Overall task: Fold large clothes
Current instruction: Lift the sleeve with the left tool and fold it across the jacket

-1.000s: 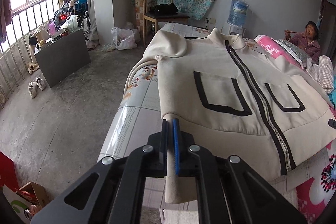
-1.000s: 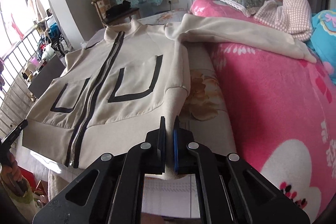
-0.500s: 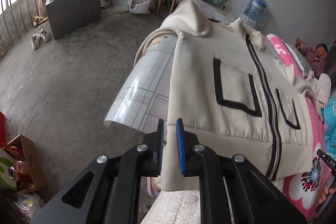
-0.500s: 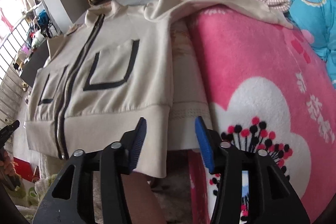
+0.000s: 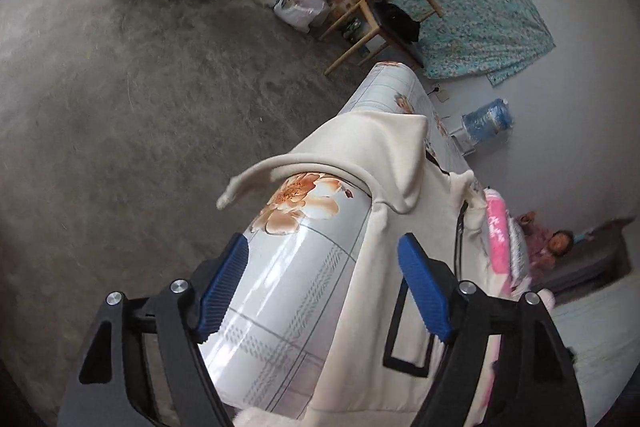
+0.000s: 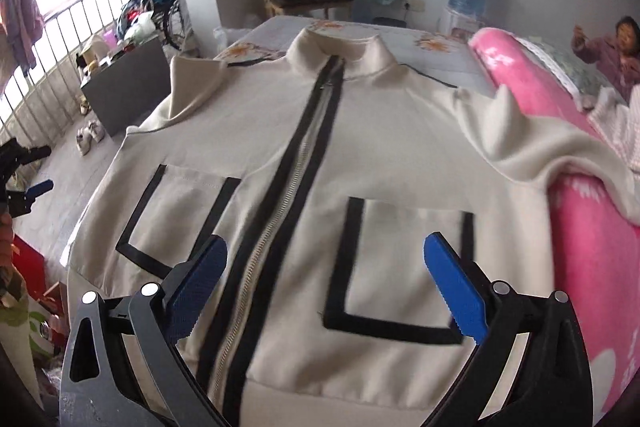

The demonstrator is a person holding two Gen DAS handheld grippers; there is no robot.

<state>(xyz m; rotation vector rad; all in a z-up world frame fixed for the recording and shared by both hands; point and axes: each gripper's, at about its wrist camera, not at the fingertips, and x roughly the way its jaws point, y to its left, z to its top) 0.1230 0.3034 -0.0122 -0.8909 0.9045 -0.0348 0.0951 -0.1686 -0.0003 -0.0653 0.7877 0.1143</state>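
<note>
Both claws are spreading wider with nothing pinched: the right claw (image 6: 324, 283) hovers over the chest of a cream jacket (image 6: 304, 163), the left claw (image 5: 324, 287) over its left edge. Zipped shut, the jacket lies front-up on a floral-sheeted bed (image 5: 288, 291), one sleeve (image 6: 560, 151) draped onto a pink blanket (image 6: 592, 239).
</note>
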